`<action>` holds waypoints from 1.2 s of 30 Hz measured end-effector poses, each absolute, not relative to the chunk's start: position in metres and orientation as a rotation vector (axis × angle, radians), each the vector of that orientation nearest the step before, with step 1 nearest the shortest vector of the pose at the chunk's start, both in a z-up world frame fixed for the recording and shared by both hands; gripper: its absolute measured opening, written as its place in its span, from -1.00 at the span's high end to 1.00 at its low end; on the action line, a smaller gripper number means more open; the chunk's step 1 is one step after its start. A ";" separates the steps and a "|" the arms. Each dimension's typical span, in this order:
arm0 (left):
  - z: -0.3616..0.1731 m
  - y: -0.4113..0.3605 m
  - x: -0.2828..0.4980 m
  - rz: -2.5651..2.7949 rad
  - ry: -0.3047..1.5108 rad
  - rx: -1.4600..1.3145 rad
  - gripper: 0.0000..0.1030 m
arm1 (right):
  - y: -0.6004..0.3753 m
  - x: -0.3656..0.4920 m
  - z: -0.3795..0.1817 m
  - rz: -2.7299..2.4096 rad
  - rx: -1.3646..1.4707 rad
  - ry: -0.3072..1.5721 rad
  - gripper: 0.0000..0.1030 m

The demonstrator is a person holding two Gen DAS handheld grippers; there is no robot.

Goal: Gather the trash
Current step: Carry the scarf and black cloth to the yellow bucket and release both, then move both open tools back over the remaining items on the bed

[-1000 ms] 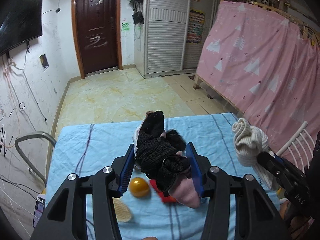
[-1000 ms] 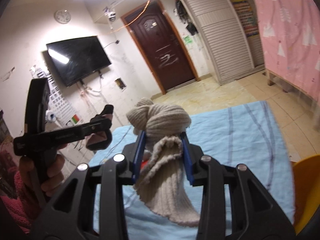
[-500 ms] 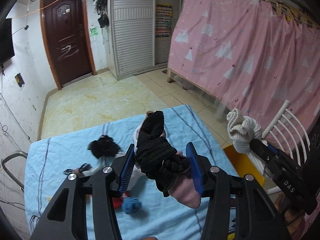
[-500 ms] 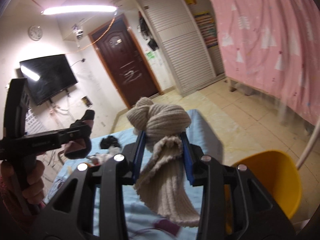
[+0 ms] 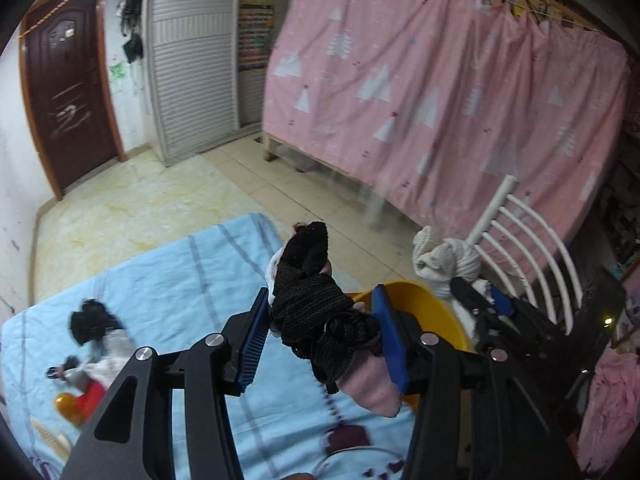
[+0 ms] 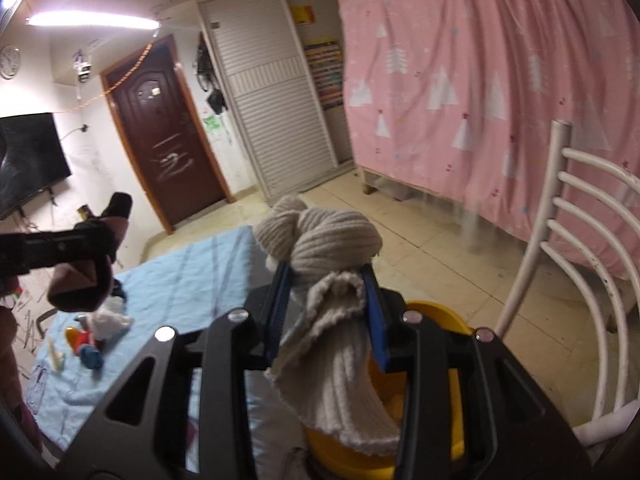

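The blue bed sheet point(image 5: 168, 280) lies to my left, and the yellow bin point(image 6: 436, 320) sits on the floor past its right edge, next to the white chair point(image 6: 580, 240). That bin is where my things go, I think. It is right under my right gripper point(image 6: 326, 304), so that hand is nearer. My right jaws squeeze tight on the cream knit bundle point(image 6: 332, 280); it hangs long and points down toward the bin's mouth. My left gripper point(image 5: 320, 332) is just beside the bin, and the yellow rim point(image 5: 432, 304) peeks out behind its right finger. Its jaws squeeze the black and pink bundle point(image 5: 316, 312), which stands up tall between them. I cannot tell if this one is over the bin or over the sheet's edge. Small bits point(image 5: 80, 380) wait on the sheet, well apart from both hands.
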State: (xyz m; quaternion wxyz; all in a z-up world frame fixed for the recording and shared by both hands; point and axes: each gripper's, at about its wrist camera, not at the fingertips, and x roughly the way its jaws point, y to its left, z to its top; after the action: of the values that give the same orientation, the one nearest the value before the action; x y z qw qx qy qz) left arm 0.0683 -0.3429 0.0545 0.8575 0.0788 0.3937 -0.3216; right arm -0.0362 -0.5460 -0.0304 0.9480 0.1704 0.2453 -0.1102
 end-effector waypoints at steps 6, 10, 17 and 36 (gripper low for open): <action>0.045 -0.380 0.062 -0.768 0.852 0.172 0.09 | -0.570 -0.041 -0.044 -0.303 0.384 0.500 0.18; 0.040 -0.401 0.057 -0.817 0.860 0.179 -0.12 | -0.584 -0.051 -0.048 -0.344 0.424 0.482 0.13; 0.035 -0.419 0.051 -0.832 0.879 0.191 -0.23 | -0.591 -0.053 -0.049 -0.341 0.435 0.476 0.04; 0.052 -0.360 0.065 -0.773 0.864 0.125 -0.23 | -0.544 -0.036 -0.034 -0.234 0.389 0.498 -0.07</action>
State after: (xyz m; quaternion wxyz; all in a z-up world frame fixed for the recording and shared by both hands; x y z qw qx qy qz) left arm 0.0646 -0.3596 0.0521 0.8349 0.0589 0.4077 -0.3651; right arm -0.0362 -0.5440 -0.0343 0.9438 0.1908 0.2443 -0.1148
